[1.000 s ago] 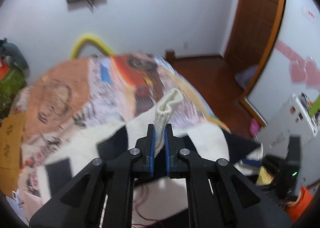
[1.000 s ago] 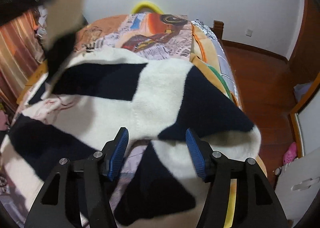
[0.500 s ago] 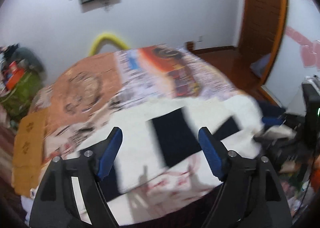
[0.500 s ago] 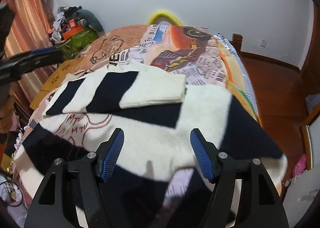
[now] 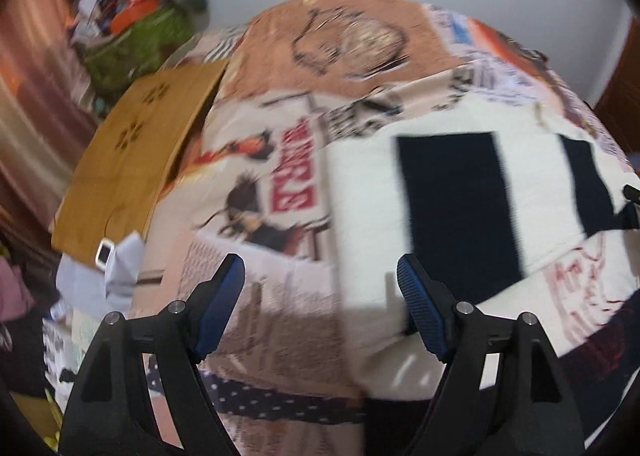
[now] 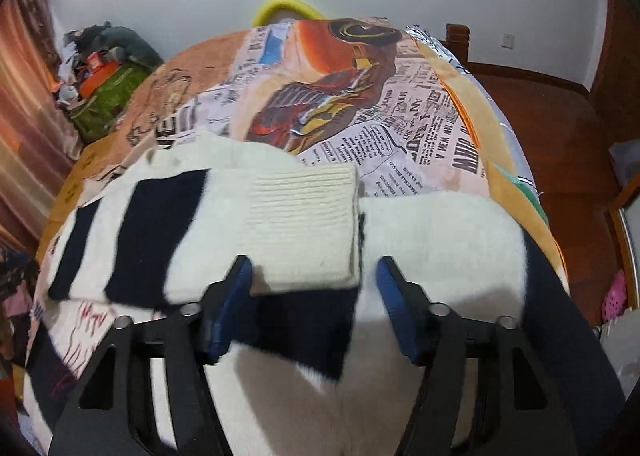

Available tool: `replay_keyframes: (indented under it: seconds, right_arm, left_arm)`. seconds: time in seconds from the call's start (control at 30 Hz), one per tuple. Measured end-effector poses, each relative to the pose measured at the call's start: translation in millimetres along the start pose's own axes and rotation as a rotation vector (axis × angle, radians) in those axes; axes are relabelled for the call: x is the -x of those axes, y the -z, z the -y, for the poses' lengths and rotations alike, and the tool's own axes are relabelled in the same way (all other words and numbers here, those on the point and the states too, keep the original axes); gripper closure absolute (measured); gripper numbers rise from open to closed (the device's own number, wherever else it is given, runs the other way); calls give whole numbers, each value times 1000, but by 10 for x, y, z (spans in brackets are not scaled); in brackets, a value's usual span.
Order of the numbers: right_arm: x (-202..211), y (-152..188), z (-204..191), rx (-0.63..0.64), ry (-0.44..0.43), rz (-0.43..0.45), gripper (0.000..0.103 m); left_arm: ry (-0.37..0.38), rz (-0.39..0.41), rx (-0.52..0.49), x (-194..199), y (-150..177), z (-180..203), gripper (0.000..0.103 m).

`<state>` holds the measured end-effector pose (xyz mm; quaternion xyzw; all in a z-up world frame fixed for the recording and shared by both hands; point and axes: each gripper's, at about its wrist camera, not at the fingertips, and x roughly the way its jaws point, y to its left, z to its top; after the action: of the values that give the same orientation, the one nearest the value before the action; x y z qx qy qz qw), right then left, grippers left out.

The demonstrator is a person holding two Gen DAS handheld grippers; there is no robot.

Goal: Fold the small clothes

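Lying mid-frame on the bed (image 6: pixel 400 128), the striped sweater (image 6: pixel 192 224) has one sleeve folded across; left gripper (image 5: pixel 320 288) gapes empty, right gripper (image 6: pixel 314 288), jaws just narrowing, brackets the cuff (image 6: pixel 300 224) unclamped. More folds remain.

We see left gripper (image 5: pixel 320 288) jaws wide apart, nothing between them, over the printed bedspread (image 5: pixel 280 184); striped sweater (image 5: pixel 460 208) at right, blurred.

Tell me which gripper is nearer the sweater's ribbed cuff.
Right. The right gripper straddles the ribbed cuff at its near edge; the left gripper hangs over the sweater's opposite side.
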<state>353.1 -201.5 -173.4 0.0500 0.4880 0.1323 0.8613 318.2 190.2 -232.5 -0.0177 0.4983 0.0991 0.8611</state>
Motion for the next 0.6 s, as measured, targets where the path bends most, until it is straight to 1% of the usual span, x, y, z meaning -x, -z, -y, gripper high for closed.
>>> replay_keyframes:
  seconds: [0.07, 0.13, 0.2, 0.4, 0.47, 0.53, 0.6]
  right_arm:
    - [17, 12, -38, 16, 17, 19, 61]
    - [81, 30, -67, 37, 34, 41, 80]
    - [157, 22, -62, 42, 17, 67, 92]
    - [421, 49, -81, 73, -6, 102, 94]
    - [489, 89, -59, 68, -11, 99, 94]
    - [465, 110, -35, 55, -13, 83, 94]
    - [384, 142, -16, 51, 8, 56, 94]
  left_arm:
    - [-1, -20, 20, -89, 41, -97, 25]
    - [10, -38, 35, -157, 65, -134, 25]
    - [28, -48, 45, -199, 67, -126, 25]
    - [60, -42, 22, -183, 49, 31, 25]
    - [67, -45, 2, -171, 50, 101, 25]
    - [60, -49, -20, -174, 63, 159, 25]
    - [55, -59, -34, -199, 90, 188, 25]
